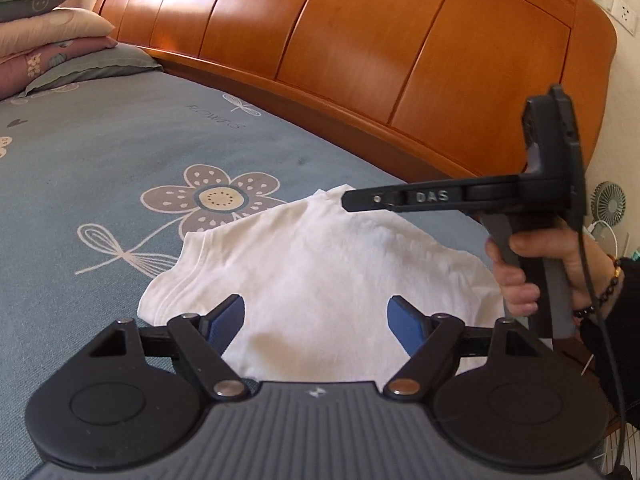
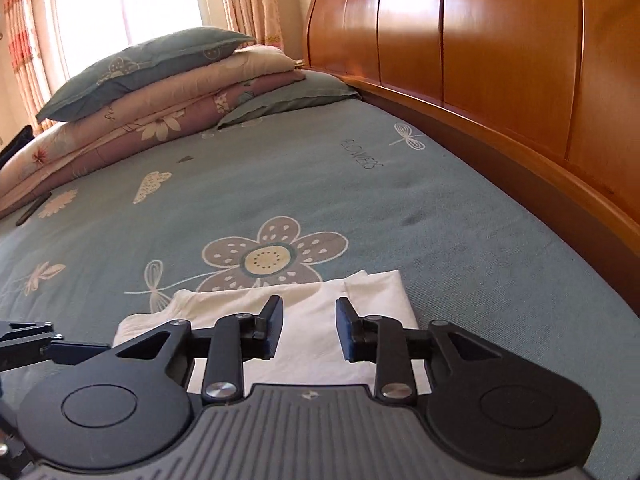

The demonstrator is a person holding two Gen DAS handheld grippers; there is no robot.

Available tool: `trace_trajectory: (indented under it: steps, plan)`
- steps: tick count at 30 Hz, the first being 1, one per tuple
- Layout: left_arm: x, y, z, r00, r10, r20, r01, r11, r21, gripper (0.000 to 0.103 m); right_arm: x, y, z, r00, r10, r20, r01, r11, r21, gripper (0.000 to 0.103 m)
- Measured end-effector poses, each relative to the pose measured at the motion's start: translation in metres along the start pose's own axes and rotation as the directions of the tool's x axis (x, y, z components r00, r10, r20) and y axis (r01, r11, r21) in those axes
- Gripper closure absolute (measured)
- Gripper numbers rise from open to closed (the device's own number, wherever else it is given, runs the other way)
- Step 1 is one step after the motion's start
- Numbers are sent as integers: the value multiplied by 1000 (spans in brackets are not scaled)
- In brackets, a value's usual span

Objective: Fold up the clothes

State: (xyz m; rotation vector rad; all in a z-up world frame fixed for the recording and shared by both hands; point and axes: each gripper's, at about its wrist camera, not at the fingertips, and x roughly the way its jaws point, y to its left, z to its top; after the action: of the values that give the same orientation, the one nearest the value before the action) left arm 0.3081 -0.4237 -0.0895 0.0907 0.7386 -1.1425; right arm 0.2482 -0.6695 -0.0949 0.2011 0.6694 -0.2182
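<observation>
White shirt (image 1: 320,264) on bedsheet (image 1: 100,160) beside headboard (image 1: 360,40); both tools, left (image 1: 316,316) and right (image 2: 308,330), spread, apparently pinching nothing.

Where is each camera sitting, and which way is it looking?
Left wrist view: sits on the left gripper, looking across the white folded T-shirt toward the orange wooden headboard; the person's right hand shows holding the right gripper.
Right wrist view: sits on the right gripper, looking over the T-shirt toward the stacked pillows and window; no hand shows.
Both share the T-shirt, the blue-grey flowered bedsheet, the headboard and the pillows.
</observation>
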Motion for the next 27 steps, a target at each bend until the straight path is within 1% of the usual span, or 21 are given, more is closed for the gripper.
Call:
trace_trajectory:
  steps: [2, 3, 4, 5, 6, 7, 8, 11, 13, 15, 16, 17, 18, 21, 23, 24, 26, 27]
  plan:
    - [9, 5, -4, 999, 10, -39, -10, 1000, -8, 25, 22, -10, -1, 1000, -28, -14, 29, 999, 23, 79]
    - [10, 8, -6, 999, 23, -43, -23, 1000, -7, 25, 32, -15, -1, 999, -40, -21, 41, 999, 36, 80]
    - [11, 10, -8, 998, 36, -46, -36, 999, -6, 25, 35, -20, 0, 999, -34, -16, 34, 997, 66, 80]
    - [8, 12, -9, 997, 62, -43, -63, 998, -3, 24, 35, -24, 2, 999, -38, -11, 39, 995, 94, 80]
    - [5, 14, -9, 994, 94, -47, -94, 996, -5, 24, 30, -25, 4, 998, -64, -1, 64, 992, 110, 79]
    - [0, 17, -9, 990, 131, -58, -132, 991, -18, 25, 24, -26, 6, 997, -72, 9, 70, 991, 116, 78]
    - [-6, 21, -9, 987, 147, -70, -150, 988, -36, 25, 15, -27, 5, 999, -50, 12, 48, 991, 124, 77]
    - [-32, 29, -12, 987, 125, -97, -133, 987, -91, 25, -15, -28, -2, 999, 32, 8, -33, 990, 137, 77]
    - [-50, 25, -18, 984, 141, -109, -149, 986, -76, 24, -34, -27, -12, 995, 98, -18, -94, 986, 138, 76]
    - [-66, 18, -24, 979, 161, -121, -168, 985, -50, 20, -46, -30, -24, 985, 164, -58, -152, 974, 166, 65]
    - [-75, 14, -29, 977, 170, -129, -176, 984, -37, 19, -50, -33, -30, 979, 189, -81, -171, 967, 187, 63]
    - [-84, 10, -34, 974, 188, -127, -192, 981, -20, 19, -53, -38, -36, 977, 192, -94, -169, 964, 207, 63]
    - [-93, 7, -38, 970, 207, -123, -209, 978, -2, 18, -55, -43, -42, 976, 190, -105, -162, 960, 227, 63]
    - [-118, -6, -53, 952, 287, -110, -283, 958, 46, 16, -69, -61, -51, 992, 86, -92, -56, 956, 289, 65]
    - [-133, -16, -62, 939, 330, -96, -323, 943, 83, 15, -91, -65, -52, 994, 98, -40, -79, 941, 330, 62]
    - [-141, -21, -67, 930, 356, -88, -347, 932, 100, 14, -100, -62, -52, 992, 127, -21, -113, 938, 327, 57]
    - [-154, -29, -76, 918, 391, -61, -383, 917, 110, 9, -110, -48, -56, 978, 207, -15, -193, 934, 301, 51]
    - [-160, -33, -81, 912, 408, -48, -401, 909, 114, 8, -110, -41, -59, 973, 228, -29, -211, 936, 283, 48]
